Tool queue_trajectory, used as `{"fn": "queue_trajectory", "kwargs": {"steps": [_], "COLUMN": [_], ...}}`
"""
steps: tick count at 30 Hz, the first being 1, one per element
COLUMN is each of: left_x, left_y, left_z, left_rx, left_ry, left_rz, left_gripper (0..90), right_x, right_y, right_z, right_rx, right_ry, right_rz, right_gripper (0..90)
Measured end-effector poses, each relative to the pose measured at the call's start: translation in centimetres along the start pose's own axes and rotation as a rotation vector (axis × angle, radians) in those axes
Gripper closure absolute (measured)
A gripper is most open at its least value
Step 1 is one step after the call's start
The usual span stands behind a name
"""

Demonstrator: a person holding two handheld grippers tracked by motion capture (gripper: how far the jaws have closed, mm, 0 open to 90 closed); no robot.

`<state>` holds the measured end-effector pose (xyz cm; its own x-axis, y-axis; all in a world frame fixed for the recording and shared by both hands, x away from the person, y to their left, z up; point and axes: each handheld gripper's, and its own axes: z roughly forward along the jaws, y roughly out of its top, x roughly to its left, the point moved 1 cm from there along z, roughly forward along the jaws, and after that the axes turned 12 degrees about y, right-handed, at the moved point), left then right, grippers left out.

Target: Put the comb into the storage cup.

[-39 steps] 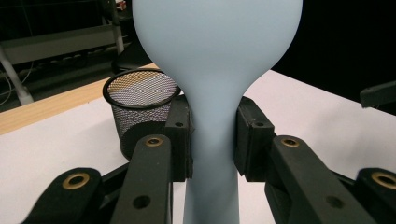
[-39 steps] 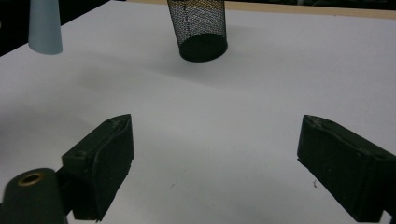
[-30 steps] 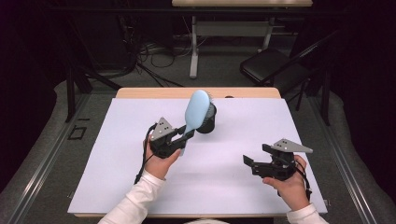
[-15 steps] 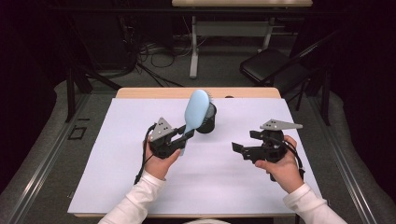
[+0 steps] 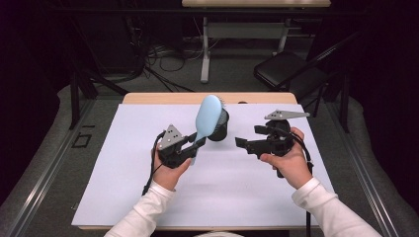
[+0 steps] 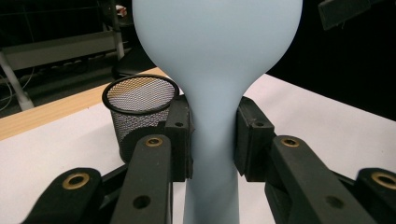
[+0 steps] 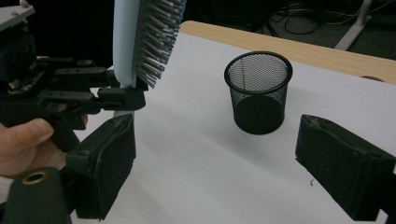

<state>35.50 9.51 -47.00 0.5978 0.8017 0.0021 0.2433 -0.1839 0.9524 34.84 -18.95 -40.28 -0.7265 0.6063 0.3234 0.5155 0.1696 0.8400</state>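
Observation:
My left gripper (image 5: 193,143) is shut on the handle of a light blue hairbrush (image 5: 208,116), which stands upright and leans a little to the right. In the left gripper view both pads (image 6: 180,140) press on the narrow handle (image 6: 212,154) below the wide brush head. A black mesh cup (image 5: 220,129) stands upright on the white sheet just behind the brush; its inside is empty (image 7: 258,93). My right gripper (image 5: 242,144) hovers to the right, pointing left, open with nothing between its pads (image 7: 105,163). The brush bristles (image 7: 159,37) face it.
A white sheet (image 5: 123,173) covers most of a wooden table (image 5: 148,98). Beyond the far edge are a folding chair (image 5: 284,69), cables and a table leg (image 5: 204,54) on the floor. Bare sheet lies in front of both hands.
My right gripper has risen and moved left and forward, toward the cup and brush. The left gripper and the brush have stayed where they were.

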Motion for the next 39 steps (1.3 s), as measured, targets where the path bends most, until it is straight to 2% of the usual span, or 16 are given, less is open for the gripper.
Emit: {"fn": "queue_trajectory", "kwargs": {"steps": [9, 10, 14, 29, 39], "left_x": [-0.5, -0.5, -0.9, -2.0, -2.6], "left_y": [-0.3, -0.3, -0.5, -1.0, -1.3], "left_z": [0.4, 0.4, 0.7, 1.2, 1.5], "left_rx": [0.019, 0.020, 0.028, 0.051, 0.063], "left_ry": [-0.013, -0.012, -0.019, -0.046, -0.061], "left_rz": [0.011, 0.013, 0.018, 0.045, 0.055], "left_gripper": [70.1, 70.2, 70.2, 70.2, 70.1], "right_x": [-0.2, -0.3, -0.4, -0.4, -0.8], "right_y": [0.9, 1.0, 1.1, 1.7, 1.9], "right_z": [1.0, 1.2, 1.5, 2.2, 2.4], "right_rx": [0.005, 0.006, 0.001, -0.003, -0.015], "right_ry": [0.013, 0.024, 0.038, 0.057, 0.080], "right_rz": [0.016, 0.034, 0.049, 0.074, 0.113], "right_gripper": [12.0, 12.0, 12.1, 12.1, 12.4]}}
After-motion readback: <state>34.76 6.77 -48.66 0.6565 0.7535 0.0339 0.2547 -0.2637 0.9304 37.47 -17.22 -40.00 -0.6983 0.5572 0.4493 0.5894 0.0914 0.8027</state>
